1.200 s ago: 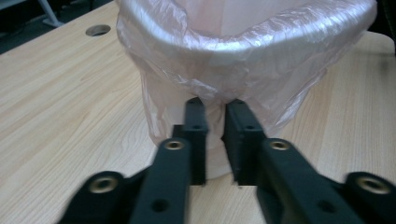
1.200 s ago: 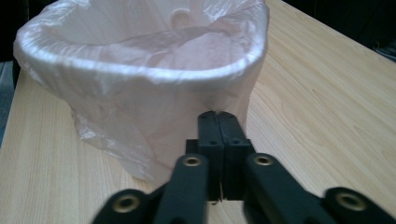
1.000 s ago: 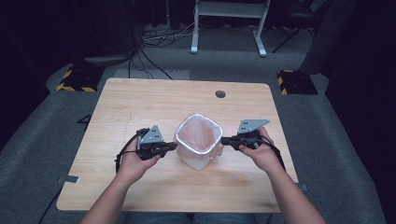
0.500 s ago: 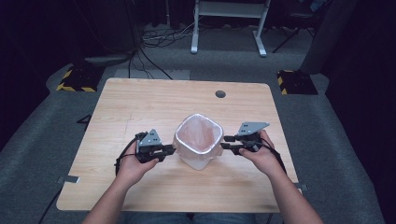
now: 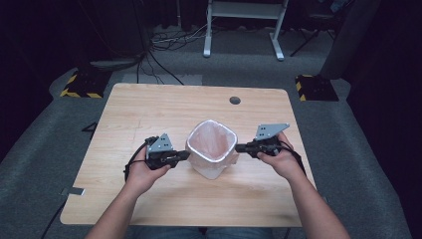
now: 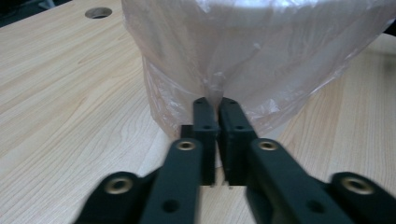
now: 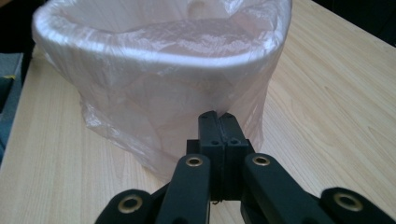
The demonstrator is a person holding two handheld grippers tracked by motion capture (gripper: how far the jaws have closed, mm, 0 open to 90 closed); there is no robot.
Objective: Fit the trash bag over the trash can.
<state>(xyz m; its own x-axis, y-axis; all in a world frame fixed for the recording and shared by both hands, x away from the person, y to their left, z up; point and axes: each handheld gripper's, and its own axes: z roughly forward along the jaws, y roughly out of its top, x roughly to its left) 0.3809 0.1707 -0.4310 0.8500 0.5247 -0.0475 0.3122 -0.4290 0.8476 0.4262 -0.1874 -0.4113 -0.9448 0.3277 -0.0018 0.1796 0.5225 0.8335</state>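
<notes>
A small white bin (image 5: pixel 211 149) lined with a thin clear plastic bag (image 6: pixel 261 51) stands at the middle of the wooden table (image 5: pixel 149 109). My left gripper (image 5: pixel 186 155) lies level at the bin's left side. Its jaws have just been closing, and they now pinch a puckered fold of the bag's hanging film (image 6: pixel 215 88) at their tips (image 6: pixel 214 103). My right gripper (image 5: pixel 239 148) is level at the bin's right side. Its jaws have also just been closing, and their tips (image 7: pixel 217 115) are together in the loose film (image 7: pixel 140 126) below the rim.
A round cable hole (image 5: pixel 235 100) is in the table's far side. Black cables trail from the left gripper (image 5: pixel 130 162). Dark floor with a yellow-black striped block (image 5: pixel 79 84) and a desk frame (image 5: pixel 244 30) lies beyond the table.
Both grippers stay at the bin's two sides. The left one sat slightly farther from the bag half a second ago and is back against it now.
</notes>
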